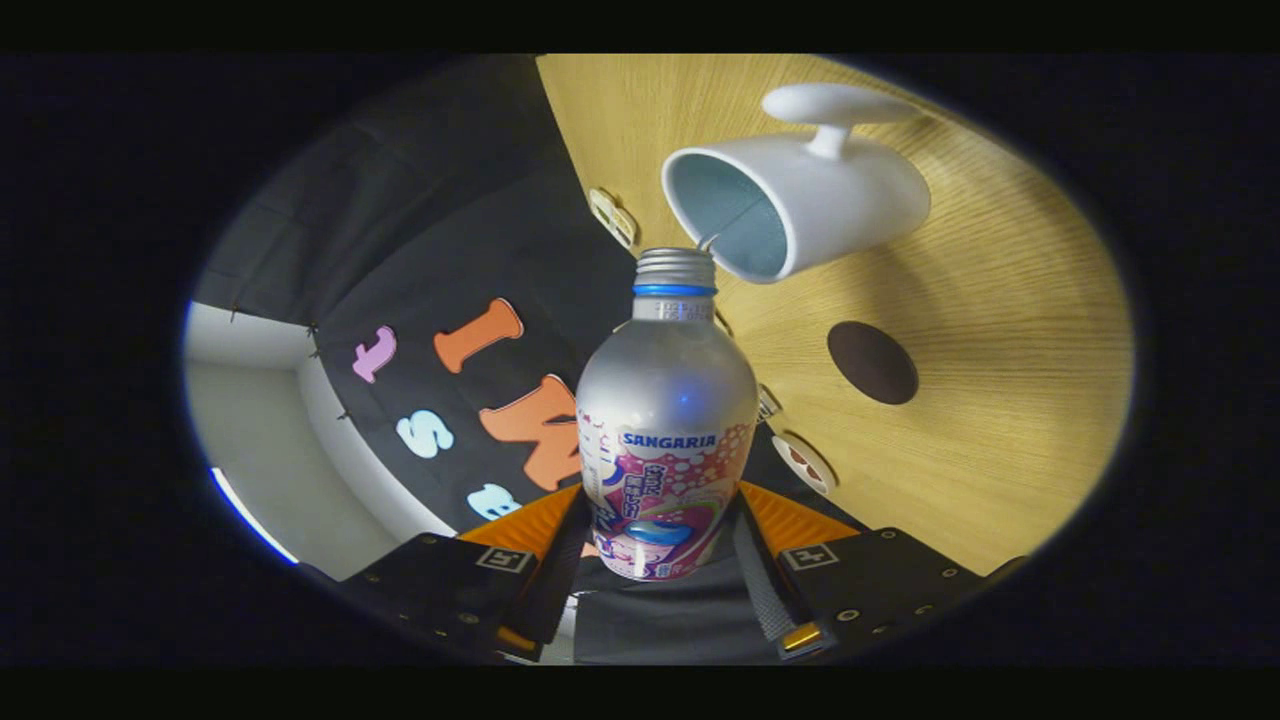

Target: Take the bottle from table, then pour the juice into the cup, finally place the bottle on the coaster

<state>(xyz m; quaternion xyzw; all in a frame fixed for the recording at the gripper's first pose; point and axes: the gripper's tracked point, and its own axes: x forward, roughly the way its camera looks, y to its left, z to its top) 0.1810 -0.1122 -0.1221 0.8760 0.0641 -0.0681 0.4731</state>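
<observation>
My gripper (662,545) is shut on a silver bottle (666,400) with a pink label, one finger pressing on each side of its lower body. The whole view is rolled sideways, so the bottle lies tipped with its uncapped neck and blue ring pointing at the white cup (800,195). The bottle's mouth sits right at the cup's rim, over its light blue inside. No liquid can be made out at the mouth. The cup has a white handle on the side away from the bottle. A dark round coaster (872,362) lies on the wooden table (1000,400) beside the cup, beyond my fingers.
The booth's black cloth wall (450,250) runs along the table's far edge. Small round and square tags (803,463) lie along that edge near the bottle. A pale wall and floor (270,420) show past the cloth.
</observation>
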